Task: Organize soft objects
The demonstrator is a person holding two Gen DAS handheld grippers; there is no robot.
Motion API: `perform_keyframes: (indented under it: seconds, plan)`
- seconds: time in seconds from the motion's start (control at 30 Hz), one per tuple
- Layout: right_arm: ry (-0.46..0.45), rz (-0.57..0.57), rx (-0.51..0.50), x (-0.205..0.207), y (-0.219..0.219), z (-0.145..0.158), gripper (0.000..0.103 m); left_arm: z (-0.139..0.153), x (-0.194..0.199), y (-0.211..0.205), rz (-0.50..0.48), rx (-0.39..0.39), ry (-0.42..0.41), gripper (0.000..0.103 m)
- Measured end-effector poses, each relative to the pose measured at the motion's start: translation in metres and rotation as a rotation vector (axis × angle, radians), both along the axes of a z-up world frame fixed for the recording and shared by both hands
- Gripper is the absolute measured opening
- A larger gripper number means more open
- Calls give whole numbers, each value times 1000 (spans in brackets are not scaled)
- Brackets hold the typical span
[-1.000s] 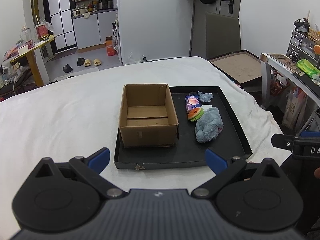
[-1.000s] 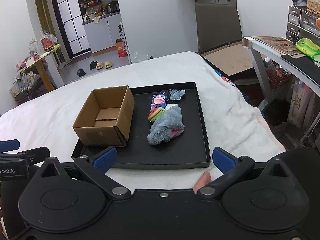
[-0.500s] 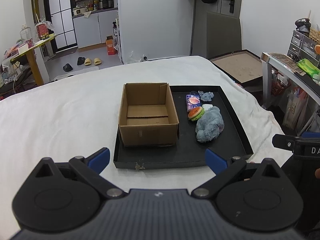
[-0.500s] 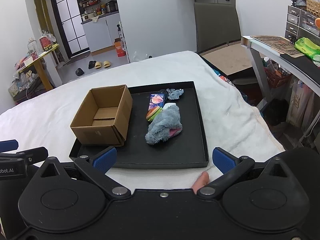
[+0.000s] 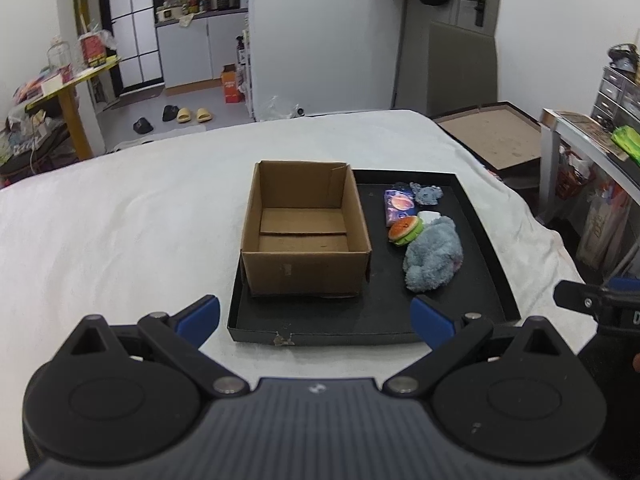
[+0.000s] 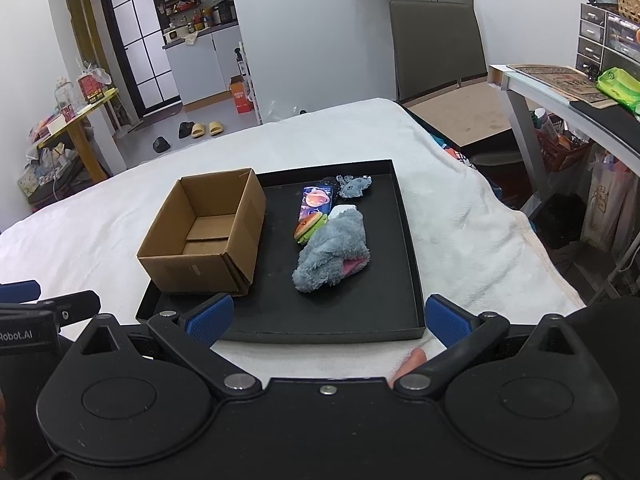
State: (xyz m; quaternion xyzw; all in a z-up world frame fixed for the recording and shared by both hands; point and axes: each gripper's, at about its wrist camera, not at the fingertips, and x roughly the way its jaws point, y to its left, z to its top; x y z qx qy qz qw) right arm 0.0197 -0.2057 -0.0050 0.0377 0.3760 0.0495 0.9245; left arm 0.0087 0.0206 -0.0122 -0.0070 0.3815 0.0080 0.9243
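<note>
Both tools hover short of the black tray [image 6: 404, 240], nothing picked yet. The right gripper [image 6: 327, 314] has its jaws spread wide and empty; the left gripper [image 5: 316, 316] is just as wide and empty. The grey plush [image 6: 332, 254] lies on the tray's right half, touching the burger toy [image 6: 310, 227], with the purple packet [image 6: 316, 200] and small grey toy [image 6: 354, 185] behind. The cardboard box [image 6: 204, 236] sits empty alongside. Best approach looks to be the right tool coming down over the plush's middle, clear of the burger, and pinching deep into the pile
</note>
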Motion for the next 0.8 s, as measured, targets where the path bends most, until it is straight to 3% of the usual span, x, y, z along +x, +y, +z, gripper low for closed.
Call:
perform_keyframes:
  seconds: [0.8]
  plan:
    - [50, -46, 57, 50, -17, -41, 103, -29, 60, 35, 134, -17, 51, 99]
